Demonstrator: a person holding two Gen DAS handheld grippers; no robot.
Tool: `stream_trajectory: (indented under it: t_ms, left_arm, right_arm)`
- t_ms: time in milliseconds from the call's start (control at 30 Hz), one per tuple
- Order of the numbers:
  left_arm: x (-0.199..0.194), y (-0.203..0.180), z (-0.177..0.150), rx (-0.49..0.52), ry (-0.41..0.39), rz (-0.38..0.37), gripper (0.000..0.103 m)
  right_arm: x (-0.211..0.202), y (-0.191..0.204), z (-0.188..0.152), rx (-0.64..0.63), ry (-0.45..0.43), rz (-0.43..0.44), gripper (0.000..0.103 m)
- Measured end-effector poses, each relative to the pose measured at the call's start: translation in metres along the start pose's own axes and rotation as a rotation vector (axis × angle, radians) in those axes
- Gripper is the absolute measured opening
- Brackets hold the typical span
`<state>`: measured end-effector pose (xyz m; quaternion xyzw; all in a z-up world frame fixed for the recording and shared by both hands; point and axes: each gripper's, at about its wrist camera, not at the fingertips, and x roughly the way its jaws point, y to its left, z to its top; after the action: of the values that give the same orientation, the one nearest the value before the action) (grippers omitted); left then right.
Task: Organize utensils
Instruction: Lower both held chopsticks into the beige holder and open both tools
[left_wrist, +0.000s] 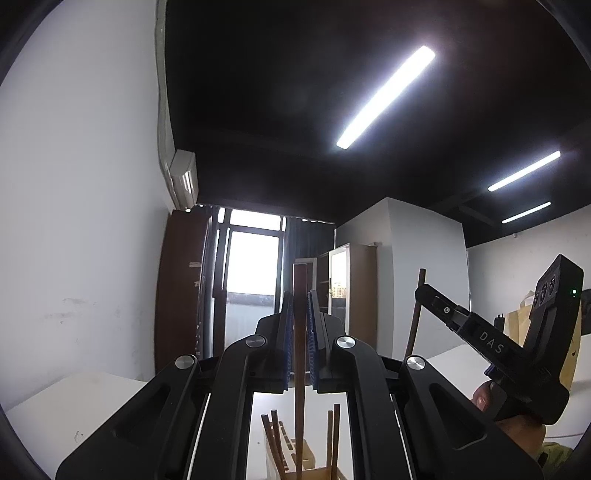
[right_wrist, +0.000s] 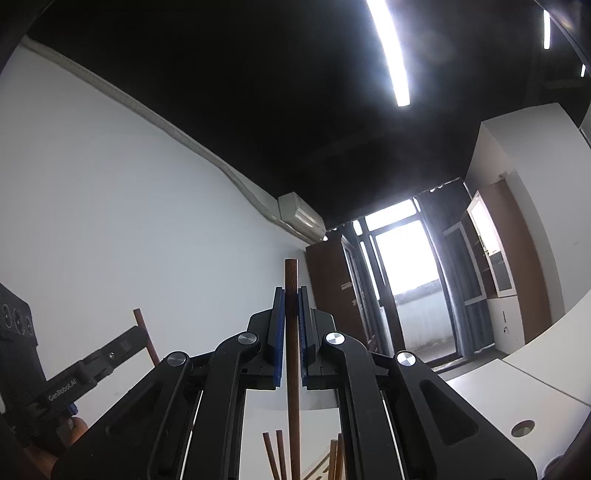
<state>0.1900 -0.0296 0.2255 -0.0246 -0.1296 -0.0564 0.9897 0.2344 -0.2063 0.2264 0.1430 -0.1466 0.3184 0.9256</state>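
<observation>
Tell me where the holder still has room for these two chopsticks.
Crowded: two sticks lean at the wooden holder's left, two more at its right. The free patch is the middle between those pairs, under the left gripper's chopstick. The right gripper holds another chopstick.

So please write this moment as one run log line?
left gripper: shut on chopstick | right gripper: shut on chopstick | both upright over holder | more chopsticks in holder

Two grippers counted: left gripper (left_wrist: 300, 321), right gripper (right_wrist: 291, 317). One chopstick (left_wrist: 300, 332) clamped in left, one chopstick (right_wrist: 292, 332) in right. Four chopsticks (left_wrist: 275, 439) seen in one wooden holder (left_wrist: 306, 461).
</observation>
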Motion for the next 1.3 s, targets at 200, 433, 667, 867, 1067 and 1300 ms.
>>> stream_trajectory:
  t_ms: [200, 433, 667, 867, 1067, 1300]
  left_arm:
    - [0.024, 0.0, -0.024, 0.0, 0.083, 0.021, 0.007]
    - [0.046, 0.01, -0.043, -0.02, 0.2, 0.014, 0.007]
    - [0.056, 0.014, -0.053, -0.025, 0.276, -0.009, 0.007]
    - [0.063, 0.025, -0.06, -0.052, 0.335, -0.014, 0.007]
    - [0.068, 0.035, -0.065, -0.063, 0.375, -0.015, 0.007]
    - [0.071, 0.04, -0.07, -0.062, 0.409, -0.022, 0.007]
  right_arm:
    - [0.018, -0.012, -0.015, 0.006, 0.041, -0.005, 0.007]
    - [0.033, -0.014, -0.033, 0.002, 0.15, -0.017, 0.007]
    - [0.036, -0.009, -0.045, -0.028, 0.22, -0.024, 0.007]
    - [0.038, -0.011, -0.051, -0.03, 0.278, -0.036, 0.007]
    - [0.037, -0.006, -0.058, -0.056, 0.34, -0.039, 0.007]
    - [0.038, -0.004, -0.066, -0.076, 0.388, -0.048, 0.007]
